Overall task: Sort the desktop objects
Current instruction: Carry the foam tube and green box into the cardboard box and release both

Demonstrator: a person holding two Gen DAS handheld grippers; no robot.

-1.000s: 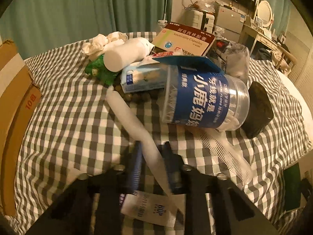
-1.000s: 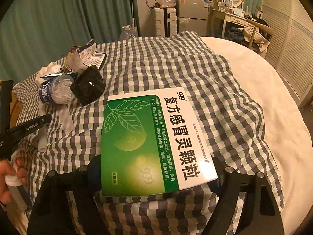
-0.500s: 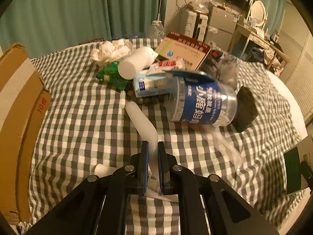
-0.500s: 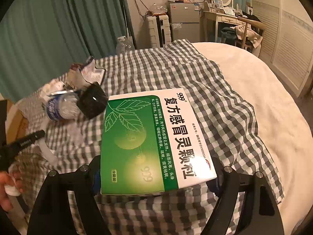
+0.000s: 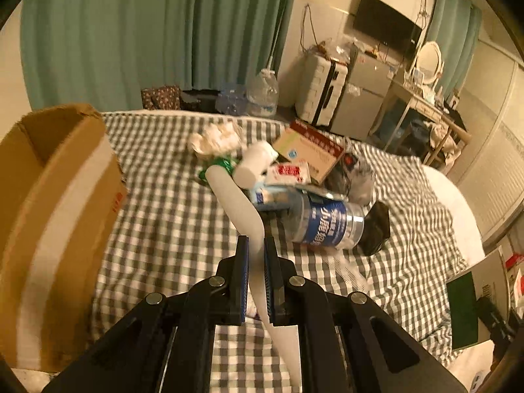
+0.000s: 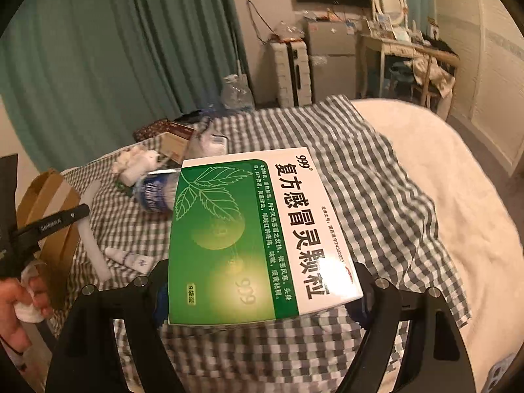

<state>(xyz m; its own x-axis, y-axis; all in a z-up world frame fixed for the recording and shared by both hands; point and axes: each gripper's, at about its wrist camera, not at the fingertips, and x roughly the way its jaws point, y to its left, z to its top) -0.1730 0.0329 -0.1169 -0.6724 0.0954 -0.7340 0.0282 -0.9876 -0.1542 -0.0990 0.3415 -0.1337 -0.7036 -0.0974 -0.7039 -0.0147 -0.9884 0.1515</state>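
Holding one long white stick [image 5: 240, 204], the left gripper [image 5: 256, 249] had its two fingers pinched close on it. The stick was smooth and flat, and it poked up and away over the checked cloth [image 5: 170, 216]. One brown cardboard box [image 5: 55, 216] stood open at the left, with a pale tape band down its side.

One heap of things lay in the middle of the cloth. One clear round tub with a blue label [image 5: 322, 224] lay on its side. One black lump [image 5: 376, 229] lay just beside it. One white bottle [image 5: 253, 163] lay tilted, near one flat box with a red edge [image 5: 311, 155]. One bunch of crumpled white tissue [image 5: 216, 137] sat behind them.

The right gripper [image 6: 258, 291] had its fingers spread wide, one on each side of one big flat green and white box [image 6: 255, 232]. That box was shiny card with a leaf picture, held up above the cloth. One small white tube [image 6: 129, 258] lay flat on the cloth.
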